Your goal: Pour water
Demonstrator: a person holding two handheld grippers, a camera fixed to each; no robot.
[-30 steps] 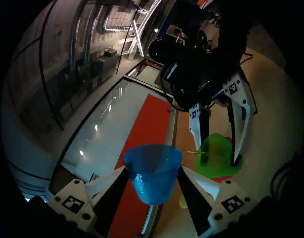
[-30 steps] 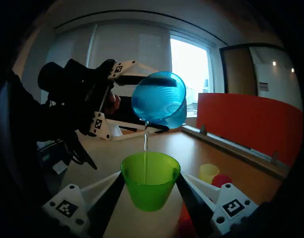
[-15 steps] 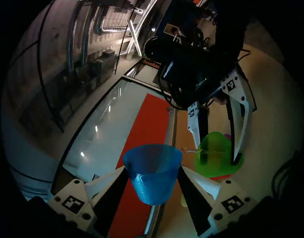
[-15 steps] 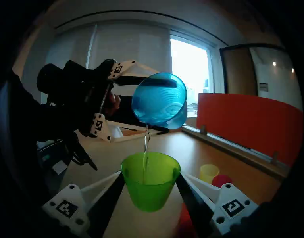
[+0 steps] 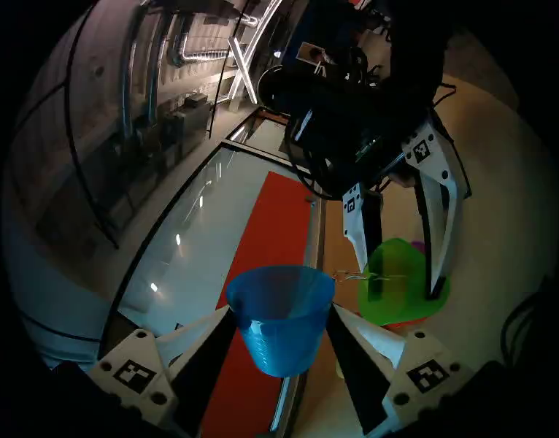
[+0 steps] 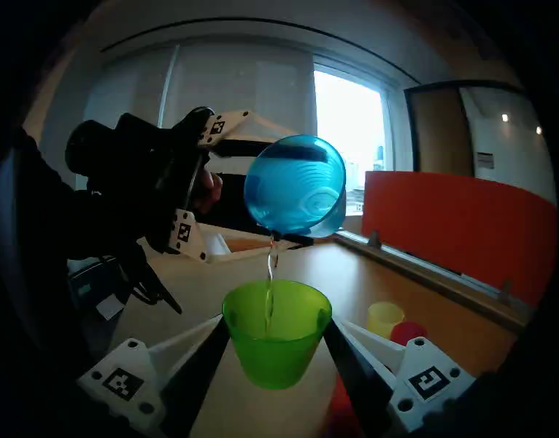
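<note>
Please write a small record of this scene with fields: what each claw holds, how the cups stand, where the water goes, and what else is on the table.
Left claw: shut on the blue cup
Blue cup: tilted, above the green cup
Right claw: shut on the green cup
Green cup: upright
Water: thin stream falling from blue cup into green cup
Also on table: yellow cup, red cup

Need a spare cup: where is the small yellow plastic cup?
Right gripper view, lower right: the small yellow plastic cup stands on the wooden table, beside a red cup.
</note>
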